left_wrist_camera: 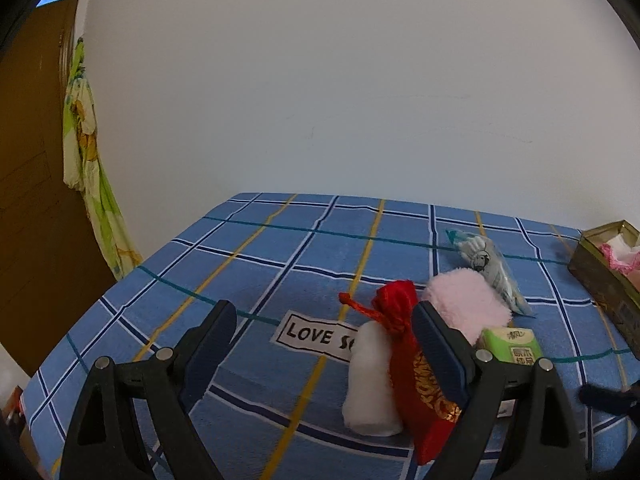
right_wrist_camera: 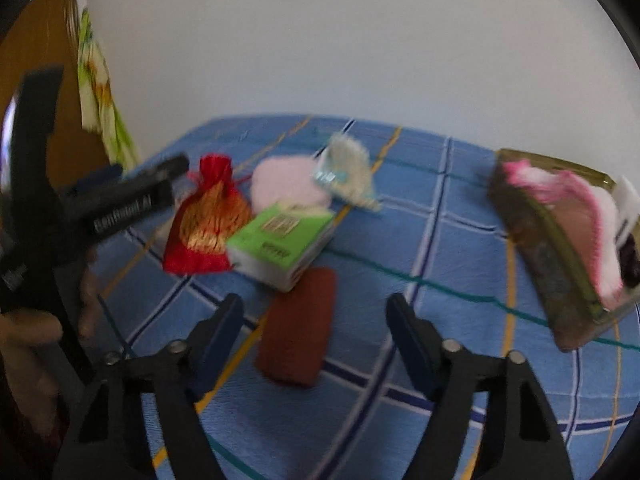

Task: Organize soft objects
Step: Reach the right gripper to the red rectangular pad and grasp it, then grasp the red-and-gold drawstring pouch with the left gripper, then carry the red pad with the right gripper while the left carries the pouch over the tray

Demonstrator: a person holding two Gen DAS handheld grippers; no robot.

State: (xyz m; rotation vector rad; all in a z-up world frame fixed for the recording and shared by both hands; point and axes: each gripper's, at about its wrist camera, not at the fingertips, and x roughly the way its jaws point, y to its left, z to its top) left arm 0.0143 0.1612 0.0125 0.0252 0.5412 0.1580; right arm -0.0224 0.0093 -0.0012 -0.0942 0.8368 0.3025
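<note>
Your right gripper (right_wrist_camera: 316, 320) open, brown roll (right_wrist_camera: 298, 326) between fingers, untouched. Left gripper (left_wrist_camera: 324, 328) open beside red pouch (left_wrist_camera: 416, 360). Blue checked cloth (left_wrist_camera: 256, 264), white wall (left_wrist_camera: 360, 80).

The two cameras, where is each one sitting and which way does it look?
Left wrist: rides the left gripper, looking forward and down across the blue checked cloth at the red pouch; only its own open fingers show.
Right wrist: rides the right gripper, aimed down at the brown cloth and gold box; its fingers show, and the left gripper and a hand at left.
Shared: pouch, green tissue pack, pink fluffy thing, box.
</note>
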